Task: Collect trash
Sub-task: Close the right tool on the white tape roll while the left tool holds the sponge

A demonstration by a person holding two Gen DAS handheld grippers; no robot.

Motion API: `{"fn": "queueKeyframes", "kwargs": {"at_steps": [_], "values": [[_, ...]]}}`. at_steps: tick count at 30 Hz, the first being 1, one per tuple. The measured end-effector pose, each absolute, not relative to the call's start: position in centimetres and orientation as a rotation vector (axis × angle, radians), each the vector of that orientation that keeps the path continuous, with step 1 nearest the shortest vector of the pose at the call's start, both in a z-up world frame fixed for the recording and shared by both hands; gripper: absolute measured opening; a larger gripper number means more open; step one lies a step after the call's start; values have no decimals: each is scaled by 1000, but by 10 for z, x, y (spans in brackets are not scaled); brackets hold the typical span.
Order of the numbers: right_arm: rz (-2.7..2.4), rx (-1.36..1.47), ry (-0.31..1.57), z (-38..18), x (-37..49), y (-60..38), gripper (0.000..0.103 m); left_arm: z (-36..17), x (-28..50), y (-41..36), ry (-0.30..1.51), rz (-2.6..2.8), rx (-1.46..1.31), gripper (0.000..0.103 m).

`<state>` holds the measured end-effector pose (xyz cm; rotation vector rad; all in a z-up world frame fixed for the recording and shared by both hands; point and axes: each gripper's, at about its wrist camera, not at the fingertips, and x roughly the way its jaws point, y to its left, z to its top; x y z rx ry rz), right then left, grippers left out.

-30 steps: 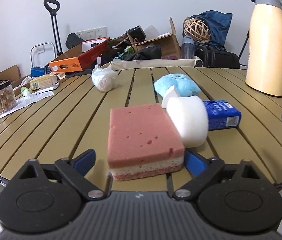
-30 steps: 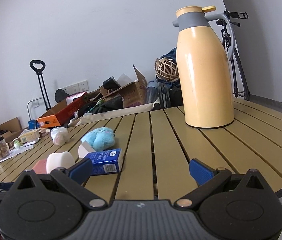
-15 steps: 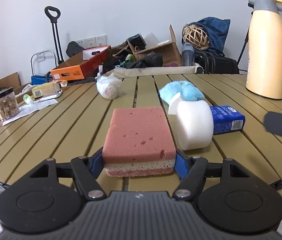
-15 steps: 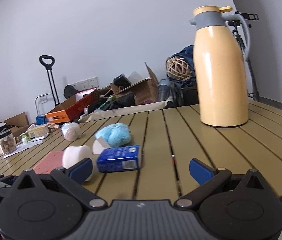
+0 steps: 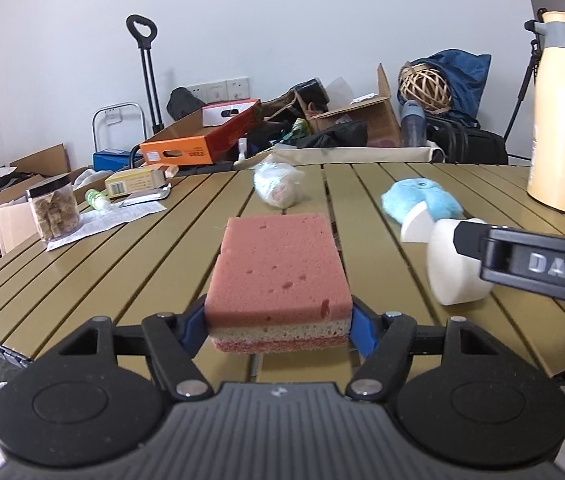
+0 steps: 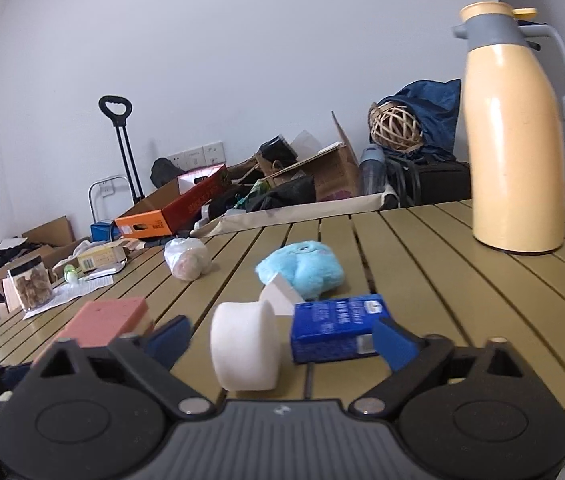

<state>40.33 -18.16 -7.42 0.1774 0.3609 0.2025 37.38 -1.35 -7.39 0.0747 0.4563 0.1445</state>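
Observation:
My left gripper [image 5: 278, 322] is shut on a pink sponge [image 5: 278, 272], its blue pads pressing both sides, and holds it just above the slatted table [image 5: 122, 260]. In the right wrist view my right gripper [image 6: 282, 340] has its jaws closing around a white foam roll [image 6: 244, 350] and a blue carton [image 6: 334, 326]. The left pad stands apart from the roll. The sponge [image 6: 106, 320] shows at the left of that view. One finger [image 5: 522, 264] of my right gripper crosses in front of the foam roll [image 5: 454, 272] in the left wrist view.
Behind the roll lie a white wedge [image 6: 280, 298] and a blue plush [image 6: 302, 270]. A plastic-wrapped bundle [image 5: 278, 186] sits farther back, a tall cream thermos [image 6: 514, 140] at the right, and a jar [image 5: 54, 208] on papers at the left edge. Boxes and bags crowd the floor beyond.
My left gripper closed on the pink sponge and raised it a little. My right gripper moved left to the foam roll and blue carton, and its jaws narrowed.

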Motion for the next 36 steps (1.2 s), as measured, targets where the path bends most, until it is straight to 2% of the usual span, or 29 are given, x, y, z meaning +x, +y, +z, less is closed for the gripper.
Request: {"fn": "queueKeyframes", "kwargs": {"at_steps": [5,7,9,20,36], "values": [[250,168,378,-80,413,-166,58,-74,374,-9,456,150,73,71],[266,164,384,-82,414,-161,35,-74,374,-8,456,152,72,71],[284,162,393,-83,414,-158,30,-74,373,-7,456,154,72,71],[354,181,333,-72,389,-163,28,-72,363,-8,445,143,73,71],[399,155,256,-54,307,-175,28,-65,284,-8,386,101,84,71]]}}
